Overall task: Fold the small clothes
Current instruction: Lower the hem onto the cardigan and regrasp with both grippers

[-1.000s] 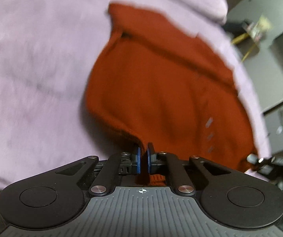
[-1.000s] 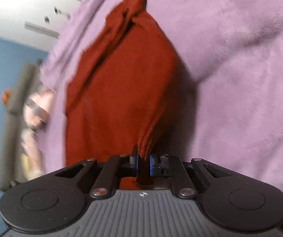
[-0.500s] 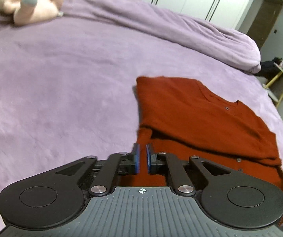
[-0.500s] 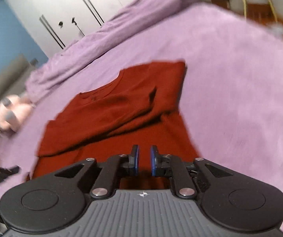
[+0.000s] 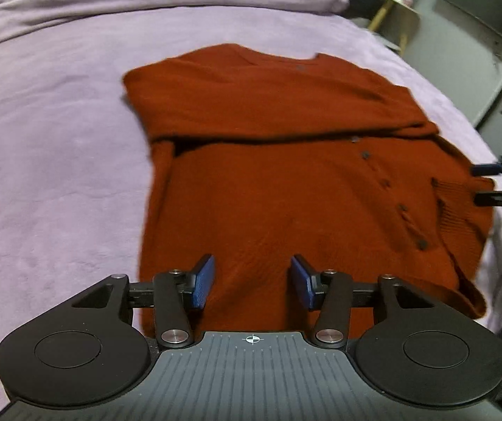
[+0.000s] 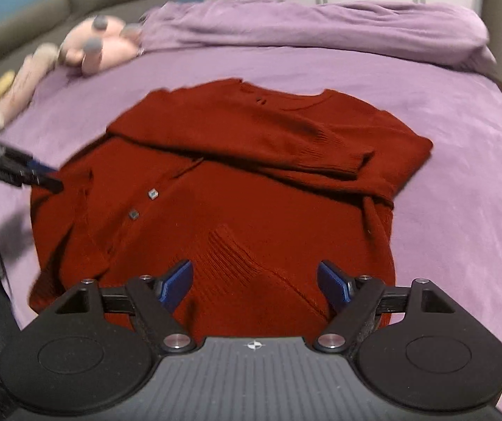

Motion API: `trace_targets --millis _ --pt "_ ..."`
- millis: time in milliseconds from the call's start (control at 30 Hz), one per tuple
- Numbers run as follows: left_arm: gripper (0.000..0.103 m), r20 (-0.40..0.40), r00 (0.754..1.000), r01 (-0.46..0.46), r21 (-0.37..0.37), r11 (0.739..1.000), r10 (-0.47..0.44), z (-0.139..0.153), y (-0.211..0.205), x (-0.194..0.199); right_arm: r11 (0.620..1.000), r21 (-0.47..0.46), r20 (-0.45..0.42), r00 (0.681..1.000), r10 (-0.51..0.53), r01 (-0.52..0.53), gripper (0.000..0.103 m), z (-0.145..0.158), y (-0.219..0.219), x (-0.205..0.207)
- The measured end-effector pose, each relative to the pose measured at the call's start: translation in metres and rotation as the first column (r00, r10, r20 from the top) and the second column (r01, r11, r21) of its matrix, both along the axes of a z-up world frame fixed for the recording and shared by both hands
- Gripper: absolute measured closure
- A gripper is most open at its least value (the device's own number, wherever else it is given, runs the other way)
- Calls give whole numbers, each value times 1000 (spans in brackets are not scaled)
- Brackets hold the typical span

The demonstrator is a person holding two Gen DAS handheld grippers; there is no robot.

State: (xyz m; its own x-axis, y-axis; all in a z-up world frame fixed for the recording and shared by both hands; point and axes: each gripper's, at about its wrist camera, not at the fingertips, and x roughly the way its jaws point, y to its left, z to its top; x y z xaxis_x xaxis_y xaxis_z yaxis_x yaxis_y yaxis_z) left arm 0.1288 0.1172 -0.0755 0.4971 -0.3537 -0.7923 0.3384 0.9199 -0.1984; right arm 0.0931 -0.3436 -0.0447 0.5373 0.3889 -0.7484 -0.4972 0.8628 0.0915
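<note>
The left gripper stands released, its jaws having just been opening, nothing pinched between them; the right gripper likewise gapes wider, just opened and empty. Below both, filling the centre of each frame, the rust-red cardigan lies flat on the purple blanket, its sleeves crossed over the upper body. The hem at lower centre looks slightly bunched, though blur makes that uncertain. The next fold probably wants both grippers pinching the near hem corners evenly, lifting together, and laying it toward the neckline at upper centre without dragging the sleeves.
</note>
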Motion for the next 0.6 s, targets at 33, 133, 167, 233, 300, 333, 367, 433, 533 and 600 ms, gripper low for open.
trace_targets --millis 33,133,167,233,300,333,367,433,533,600 --pt "52 8 1000 10 13 1000 -10 1 -2 0 1000 -11 -7 1000 13 -13 25 -2 2 2" --pt "58 -9 1000 7 47 999 -7 -6 -7 3 998 -52 -29 999 39 -40 36 -14 11 11" --pt "58 -11 1000 10 48 999 -10 -7 -7 5 996 -73 -44 998 47 -50 44 -18 14 12" --pt "66 4 1000 26 70 997 -26 -6 -8 3 994 -86 -50 996 69 -73 66 -20 21 12" --pt "81 22 999 21 97 995 -23 -5 -8 4 989 -109 -37 995 94 -97 91 -18 27 8" --pt "84 26 1000 13 92 996 -16 -4 -7 4 989 -112 -34 995 96 -99 94 -17 29 7" --pt "92 32 999 1 84 996 -4 -2 -5 4 988 -119 -23 995 96 -98 94 -15 31 5" --pt "93 45 999 -16 59 998 13 4 -4 3 986 -135 8 995 100 -98 94 -12 33 3" --pt "94 107 993 -54 13 998 52 21 -3 0 997 -74 61 998 29 -25 95 3 27 6" --pt "94 143 985 -97 -27 995 100 34 -1 2 999 -18 92 995 -32 34 96 16 20 11"
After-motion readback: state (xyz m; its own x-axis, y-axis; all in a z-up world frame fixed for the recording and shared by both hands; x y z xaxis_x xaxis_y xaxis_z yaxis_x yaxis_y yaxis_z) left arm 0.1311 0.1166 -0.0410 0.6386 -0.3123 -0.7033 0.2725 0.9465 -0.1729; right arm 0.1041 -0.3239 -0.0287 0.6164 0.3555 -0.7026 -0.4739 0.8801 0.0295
